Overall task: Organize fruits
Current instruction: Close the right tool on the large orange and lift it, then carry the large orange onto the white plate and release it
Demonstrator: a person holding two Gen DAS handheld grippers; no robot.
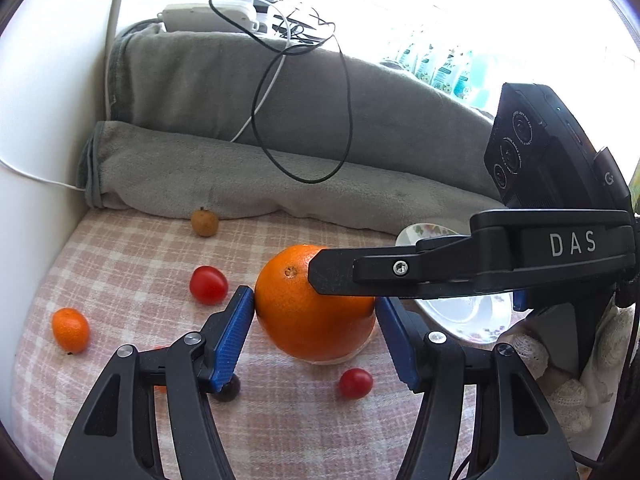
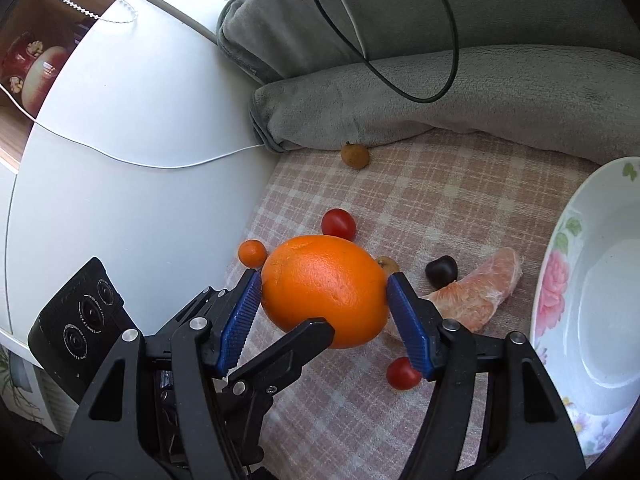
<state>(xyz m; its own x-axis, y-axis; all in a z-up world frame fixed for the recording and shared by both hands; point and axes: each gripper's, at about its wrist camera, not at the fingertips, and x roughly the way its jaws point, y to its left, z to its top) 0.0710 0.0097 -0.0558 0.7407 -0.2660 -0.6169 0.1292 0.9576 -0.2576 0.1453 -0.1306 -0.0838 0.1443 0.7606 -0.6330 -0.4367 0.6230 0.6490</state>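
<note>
A large orange [image 1: 316,312] sits between the blue pads of both grippers. My left gripper [image 1: 316,320] is closed on it from the sides, and my right gripper [image 2: 324,300] grips the same orange [image 2: 326,288] from another side. Around it on the checked cloth lie two cherry tomatoes [image 1: 208,285] [image 1: 355,383], a kumquat [image 1: 70,329], a brown longan [image 1: 204,221], a dark cherry [image 2: 440,271] and a peeled grapefruit segment [image 2: 476,292]. A white flowered bowl [image 2: 560,300] stands to the right, empty.
Folded grey blankets [image 1: 280,120] with black and white cables [image 1: 304,100] bound the far side. A white cabinet wall [image 2: 120,160] stands at the left. A second brown fruit [image 2: 388,265] peeks from behind the orange.
</note>
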